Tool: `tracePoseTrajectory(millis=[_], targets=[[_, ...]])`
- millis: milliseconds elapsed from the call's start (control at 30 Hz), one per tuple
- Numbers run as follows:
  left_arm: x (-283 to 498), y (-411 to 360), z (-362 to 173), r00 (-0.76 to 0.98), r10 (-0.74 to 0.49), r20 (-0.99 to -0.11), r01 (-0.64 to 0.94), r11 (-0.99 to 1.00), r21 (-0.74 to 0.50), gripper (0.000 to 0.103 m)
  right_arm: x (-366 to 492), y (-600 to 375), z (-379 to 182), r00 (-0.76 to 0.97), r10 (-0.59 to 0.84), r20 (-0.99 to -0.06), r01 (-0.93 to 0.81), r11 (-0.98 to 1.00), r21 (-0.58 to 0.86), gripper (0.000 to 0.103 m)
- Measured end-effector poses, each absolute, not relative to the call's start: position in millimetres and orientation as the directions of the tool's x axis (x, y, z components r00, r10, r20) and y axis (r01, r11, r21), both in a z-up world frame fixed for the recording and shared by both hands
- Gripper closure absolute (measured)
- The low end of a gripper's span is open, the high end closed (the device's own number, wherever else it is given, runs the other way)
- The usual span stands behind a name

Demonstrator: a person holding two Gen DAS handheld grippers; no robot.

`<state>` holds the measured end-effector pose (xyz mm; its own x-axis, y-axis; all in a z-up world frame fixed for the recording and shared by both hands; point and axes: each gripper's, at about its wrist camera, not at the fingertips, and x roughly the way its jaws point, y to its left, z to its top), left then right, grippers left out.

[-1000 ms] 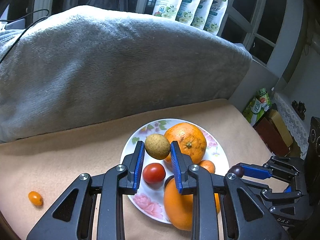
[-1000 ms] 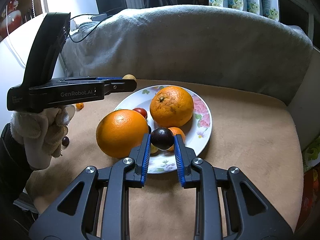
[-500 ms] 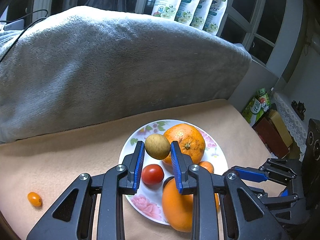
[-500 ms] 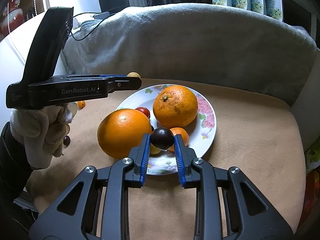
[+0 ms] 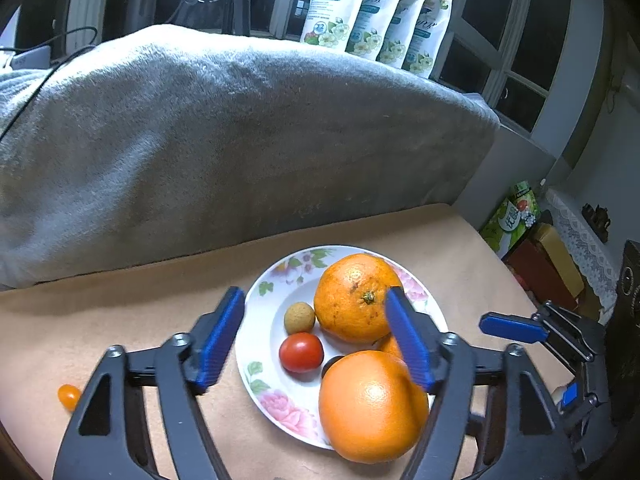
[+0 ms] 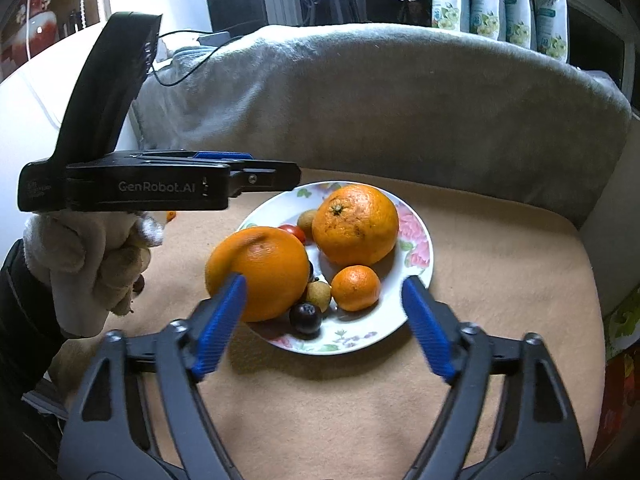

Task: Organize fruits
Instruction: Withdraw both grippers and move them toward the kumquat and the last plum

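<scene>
A white floral plate sits on the tan cushion. On it lie a large orange, a second large orange at the rim, a small mandarin, a red tomato, a brown longan, another longan and a dark plum. My left gripper is open and empty above the plate. My right gripper is open and empty above the plate's near side.
A small orange kumquat lies on the cushion left of the plate. A grey blanket covers the backrest behind. Pouches stand on the sill. Boxes sit beyond the cushion's right edge.
Both grippers have opened. The left let the brown longan fall onto the plate by the tomato. The right let the dark plum drop onto the plate's near side.
</scene>
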<state>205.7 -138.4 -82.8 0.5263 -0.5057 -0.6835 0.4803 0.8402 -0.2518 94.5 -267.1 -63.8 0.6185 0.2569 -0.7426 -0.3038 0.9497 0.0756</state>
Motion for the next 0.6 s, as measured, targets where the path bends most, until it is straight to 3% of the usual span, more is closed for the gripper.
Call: tracePoseTrajectory(millis=[600], targets=[[195, -137, -69, 0.555, -0.48, -0.68, 0.473, 0.854, -0.217, 0.023, 86, -260, -53, 0.655, 0.238, -0.717, -0.316, 0.949, 0.026, 0.012]])
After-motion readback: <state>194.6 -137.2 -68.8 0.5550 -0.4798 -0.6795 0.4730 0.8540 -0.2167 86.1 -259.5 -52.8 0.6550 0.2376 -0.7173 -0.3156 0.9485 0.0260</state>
